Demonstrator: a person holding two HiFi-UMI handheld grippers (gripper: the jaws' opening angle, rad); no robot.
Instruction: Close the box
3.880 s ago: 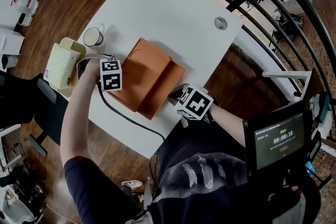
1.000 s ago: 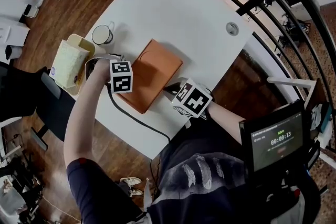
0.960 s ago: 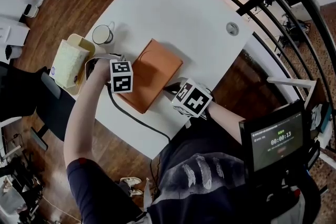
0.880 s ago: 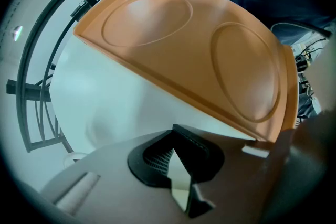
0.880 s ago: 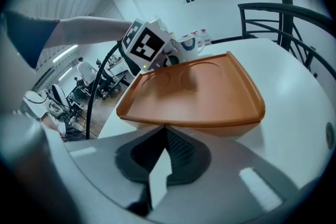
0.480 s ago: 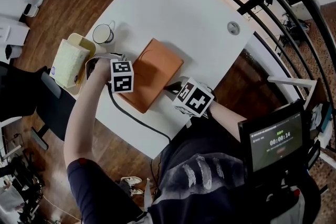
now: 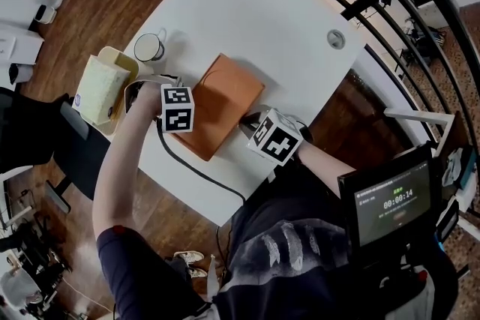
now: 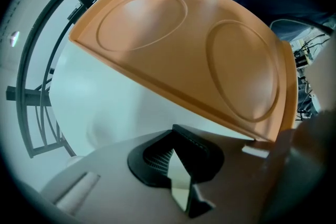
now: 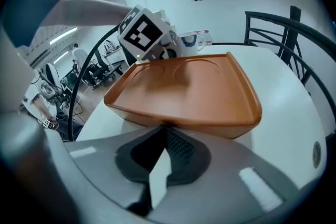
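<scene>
A pale yellow tub (image 7: 120, 61) at the white table's (image 7: 247, 11) left edge holds something pale and flat. Beside it stands a mug (image 7: 150, 47), contents unclear. The left gripper (image 8: 176, 163), jaws together and empty, sits at the orange box (image 7: 222, 113), which lies closed mid-table. The right gripper (image 9: 163, 161), jaws likewise together, sits against its near edge.

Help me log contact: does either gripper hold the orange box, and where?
Nothing is held. The left gripper and right gripper each have jaws together and empty, beside the closed orange box.
</scene>
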